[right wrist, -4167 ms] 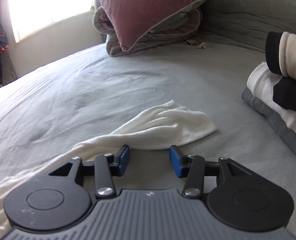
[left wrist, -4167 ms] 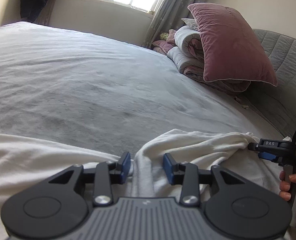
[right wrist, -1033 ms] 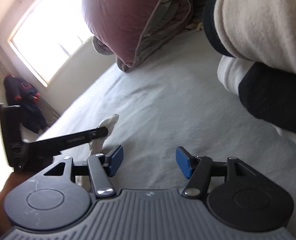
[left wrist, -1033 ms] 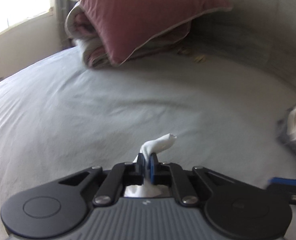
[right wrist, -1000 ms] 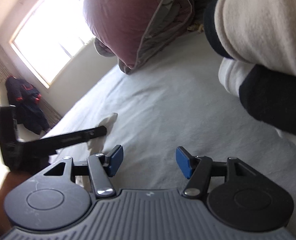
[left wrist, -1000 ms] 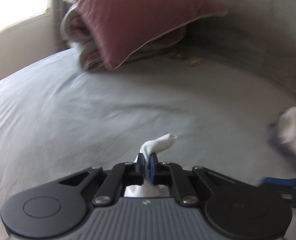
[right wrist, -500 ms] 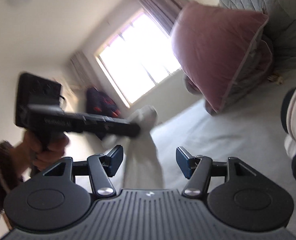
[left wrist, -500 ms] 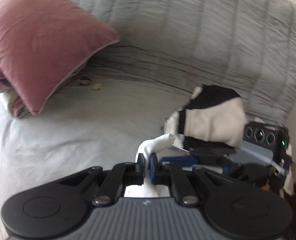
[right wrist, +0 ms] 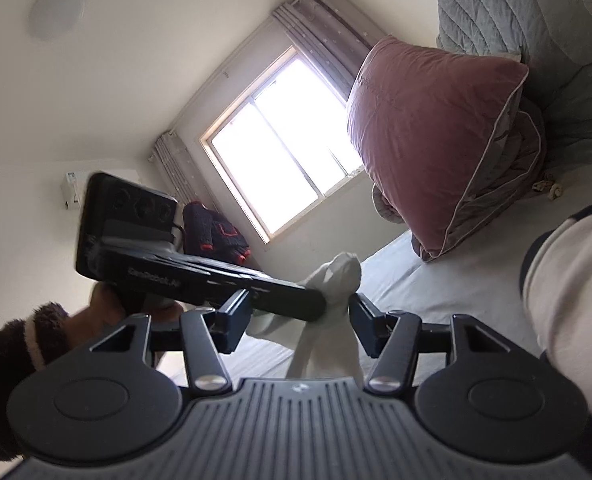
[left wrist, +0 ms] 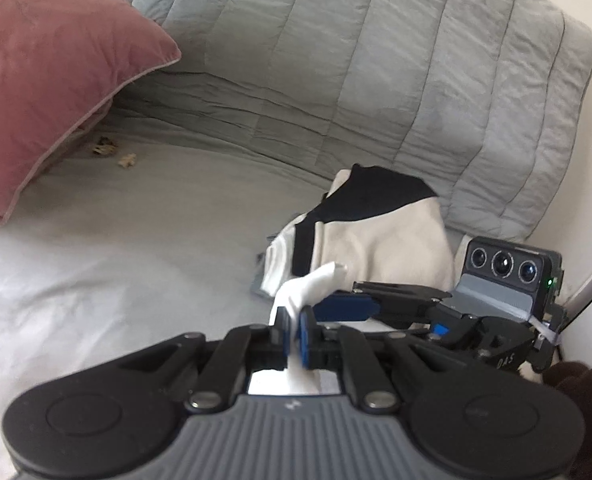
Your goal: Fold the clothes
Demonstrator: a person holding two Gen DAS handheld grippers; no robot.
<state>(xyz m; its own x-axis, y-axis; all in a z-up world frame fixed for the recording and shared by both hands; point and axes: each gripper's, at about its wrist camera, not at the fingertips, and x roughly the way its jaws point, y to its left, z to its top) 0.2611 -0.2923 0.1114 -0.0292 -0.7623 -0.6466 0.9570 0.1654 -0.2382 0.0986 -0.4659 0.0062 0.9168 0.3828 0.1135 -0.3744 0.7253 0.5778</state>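
The left gripper [left wrist: 292, 334] has its blue pads pressed together on a bunch of the white cloth [left wrist: 303, 284]; a small tuft of the cloth sticks up past the pads, and more of it shows white through the gap behind them; the cloth is lifted above the bed [left wrist: 96, 264]; just to the right, the right gripper [left wrist: 345, 307] comes in sideways, one blue finger lying beside the tuft; whether it touches the cloth cannot be told from this view

In the right wrist view the right gripper's [right wrist: 296, 316] jaws stand well apart and have just been closing a little; the cloth [right wrist: 327, 320] hangs down between them, near the right finger, not pinched by them; the tip of the left gripper [right wrist: 315, 302], crossing from the left, holds the cloth at its knot-like top; a hand [right wrist: 112, 300] in a dark fuzzy sleeve [right wrist: 12, 344] grips its handle

Farther off, a stack of folded cream-and-black clothes [left wrist: 367, 224] lies on the bed beside the grey quilted headboard [left wrist: 375, 60]; a pink pillow [left wrist: 44, 76] leans at the left; beyond it are a bright window [right wrist: 280, 160] with curtains and a dark garment [right wrist: 216, 236] hanging by the wall
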